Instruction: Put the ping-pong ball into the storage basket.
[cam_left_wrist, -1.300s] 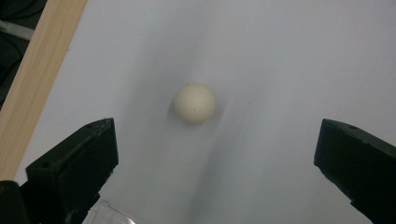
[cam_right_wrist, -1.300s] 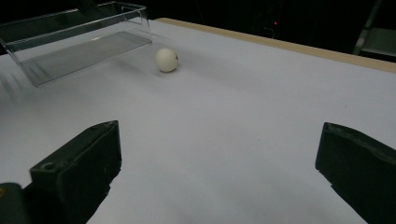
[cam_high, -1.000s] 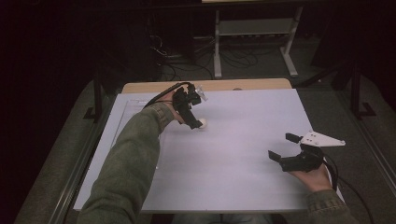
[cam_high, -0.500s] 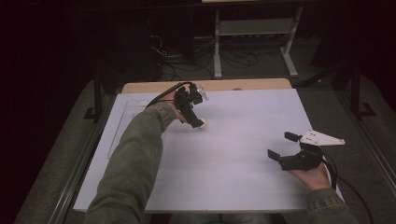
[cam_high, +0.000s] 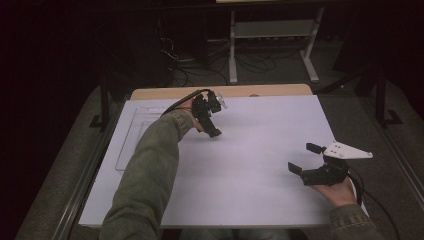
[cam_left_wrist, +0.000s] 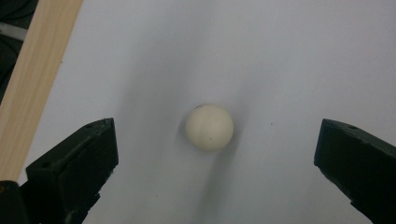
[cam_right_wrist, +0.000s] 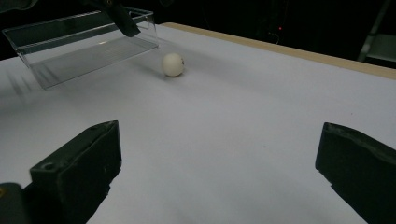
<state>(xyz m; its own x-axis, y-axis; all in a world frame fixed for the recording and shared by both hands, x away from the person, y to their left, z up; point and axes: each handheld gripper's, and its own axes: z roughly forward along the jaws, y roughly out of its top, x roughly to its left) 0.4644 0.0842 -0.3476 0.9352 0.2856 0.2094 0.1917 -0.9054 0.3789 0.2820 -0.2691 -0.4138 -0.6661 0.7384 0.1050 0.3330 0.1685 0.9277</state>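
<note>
1. A small cream-white ball (cam_left_wrist: 209, 127) lies on the white table surface (cam_high: 260, 165), toward the far left part of it. In the left gripper view it sits between the two black jaws, apart from both and slightly nearer the left one, with bare surface on either side.
2. The left gripper (cam_high: 212, 131) hangs over the ball with its jaws pointing down at the table. The jaws stand wide apart and hold nothing. In the high view the gripper body hides the ball.
3. In the right gripper view the ball (cam_right_wrist: 173, 64) rests free on the surface, with one dark jaw tip of the left gripper (cam_right_wrist: 122, 18) above and beside it, not touching.
4. A clear plastic tray (cam_right_wrist: 79, 44) lies flat on the table just beside the ball, near the left edge of the table (cam_high: 131, 135) in the high view.
5. The left sleeve (cam_high: 145, 185), olive green, reaches from the near edge across to the far left.
6. The right gripper (cam_high: 306, 159) is held low over the near right part of the table, well apart from the ball. Its jaws are spread wide and empty.
7. A strip of pale wood (cam_high: 240, 91) borders the far edge of the white surface.
</note>
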